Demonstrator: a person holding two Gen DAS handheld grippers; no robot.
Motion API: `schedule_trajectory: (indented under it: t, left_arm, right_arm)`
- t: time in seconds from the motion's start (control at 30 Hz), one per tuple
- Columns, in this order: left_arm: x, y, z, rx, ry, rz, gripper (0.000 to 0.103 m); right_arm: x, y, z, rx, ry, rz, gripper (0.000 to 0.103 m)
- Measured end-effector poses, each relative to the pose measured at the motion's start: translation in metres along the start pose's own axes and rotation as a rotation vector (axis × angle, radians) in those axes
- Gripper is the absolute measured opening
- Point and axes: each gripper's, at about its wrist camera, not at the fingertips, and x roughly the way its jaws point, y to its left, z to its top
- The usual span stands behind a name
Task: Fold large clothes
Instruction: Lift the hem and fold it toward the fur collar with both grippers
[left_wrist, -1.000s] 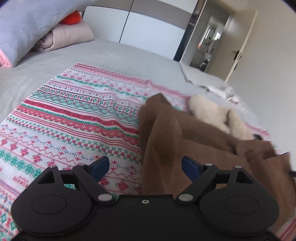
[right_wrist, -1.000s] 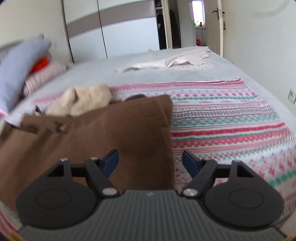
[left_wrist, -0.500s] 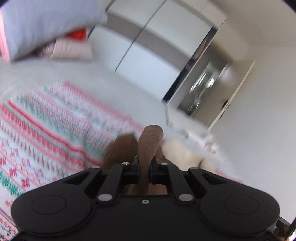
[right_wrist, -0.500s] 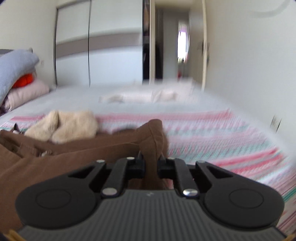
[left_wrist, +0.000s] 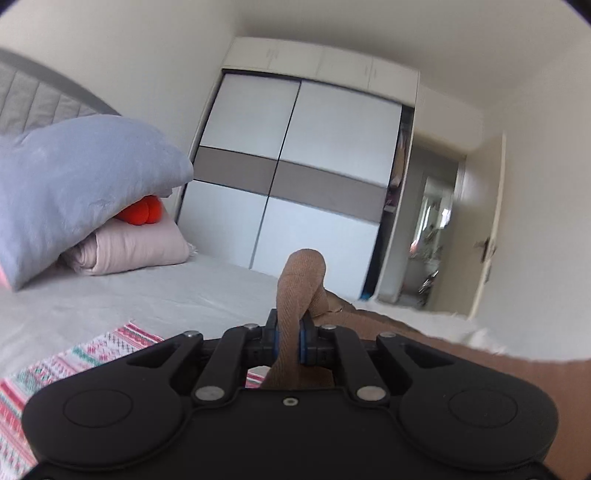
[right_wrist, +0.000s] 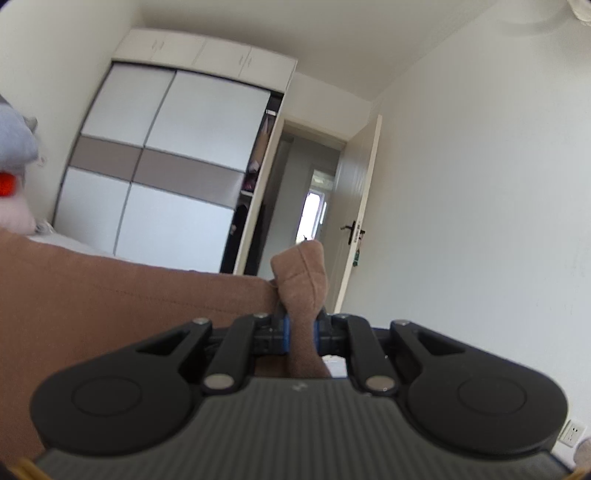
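Brown garment (left_wrist: 461, 354) pinched at corners by left claw (left_wrist: 289, 341) and right claw (right_wrist: 301, 334), both clamped on cloth. Judged soft, heavyish, drapey; hem corners best held.

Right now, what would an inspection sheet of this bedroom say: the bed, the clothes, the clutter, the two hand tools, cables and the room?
Surface: grey bed with a patterned blanket at the near left.
Job's things: brown garment, lifted, stretched between both grippers.
Clutter: grey pillow, pink folded bedding, an orange item between them; something white past the garment.
Grippers: left gripper shut on a bunched corner; right gripper shut on another.
Cables: nothing seen.
Surroundings: white wardrobe, open door, wall socket.
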Motion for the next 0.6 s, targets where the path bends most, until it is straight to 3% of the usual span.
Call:
schedule_trajectory:
  t: [0.2, 0.3, 0.43, 0.5, 0.57, 0.6]
  left_arm:
    - [0.091, 0.002, -0.072, 0.104, 0.202, 0.118, 0.011]
    - [0.118, 0.016, -0.102, 0.053, 0.323, 0.125, 0.013]
    - [0.128, 0.036, -0.105, -0.057, 0.375, 0.123, 0.020]
    - [0.130, 0.043, -0.107, -0.110, 0.395, 0.138, 0.027]
    - [0.132, 0.047, -0.106, -0.148, 0.417, 0.171, 0.048]
    - [0.130, 0.048, -0.104, -0.162, 0.423, 0.189, 0.053]
  right_arm:
    - [0.090, 0.041, -0.047, -0.037, 0.202, 0.027, 0.010]
    - [0.122, 0.060, -0.082, -0.042, 0.322, 0.039, 0.012]
    - [0.157, 0.082, -0.105, -0.048, 0.524, 0.079, 0.016]
    - [0.162, 0.071, -0.109, 0.015, 0.563, 0.093, 0.018]
    - [0.164, 0.054, -0.111, 0.118, 0.588, 0.109, 0.023]
    - [0.163, 0.043, -0.111, 0.170, 0.599, 0.111, 0.030]
